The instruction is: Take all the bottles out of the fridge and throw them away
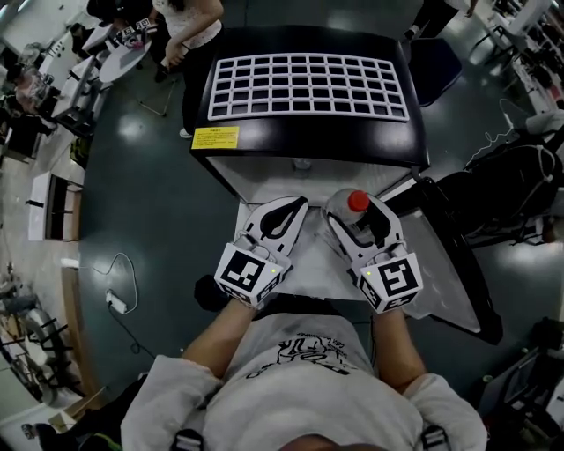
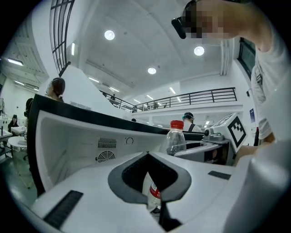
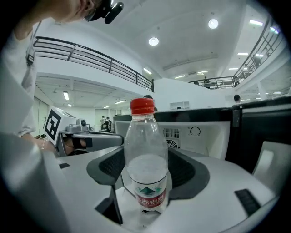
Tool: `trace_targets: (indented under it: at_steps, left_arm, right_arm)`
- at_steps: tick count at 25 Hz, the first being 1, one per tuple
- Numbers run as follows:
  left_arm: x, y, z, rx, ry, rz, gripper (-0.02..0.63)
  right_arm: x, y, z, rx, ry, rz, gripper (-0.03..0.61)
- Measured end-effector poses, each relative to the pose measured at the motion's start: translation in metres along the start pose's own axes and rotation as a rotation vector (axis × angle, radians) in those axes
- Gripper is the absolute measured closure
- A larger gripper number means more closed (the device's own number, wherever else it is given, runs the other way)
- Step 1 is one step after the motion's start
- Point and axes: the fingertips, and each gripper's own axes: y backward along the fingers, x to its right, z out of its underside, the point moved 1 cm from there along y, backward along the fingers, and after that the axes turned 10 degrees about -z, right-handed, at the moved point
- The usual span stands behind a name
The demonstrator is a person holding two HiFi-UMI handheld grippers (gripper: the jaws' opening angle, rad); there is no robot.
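A clear plastic bottle with a red cap and a red label stands upright between the dark pads of my right gripper, which is shut on its lower body. That gripper hovers in front of the small fridge's open white cavity. My left gripper is beside it on the left, jaws closed tip to tip with nothing gripped. Through the slit between those jaws shows part of a second bottle's red label; where it stands is hidden. The held bottle also appears in the left gripper view.
The fridge has a black top carrying a white grid rack, and its door hangs open to the right. The back wall has a vent and a dial. A person stands behind the fridge. Cables lie on the floor at the left.
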Motion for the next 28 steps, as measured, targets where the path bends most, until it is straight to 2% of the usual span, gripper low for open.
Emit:
trace_targets:
  at_steps: [5, 14, 21, 28]
  left_arm:
    - [0.023, -0.003, -0.011, 0.003, -0.019, 0.013, 0.601]
    - [0.028, 0.023, -0.035, 0.031, -0.014, 0.037, 0.601]
    - [0.029, 0.043, -0.053, 0.058, -0.014, 0.025, 0.601]
    - [0.052, 0.035, -0.058, 0.061, -0.013, -0.004, 0.601]
  right_arm:
    - [0.001, 0.024, -0.008, 0.006, 0.001, -0.024, 0.273]
    - [-0.034, 0.028, -0.028, 0.014, 0.031, -0.068, 0.273]
    - [-0.052, 0.039, -0.043, 0.013, 0.043, -0.086, 0.273]
    - [-0.04, 0.061, -0.045, 0.016, 0.046, -0.119, 0.273]
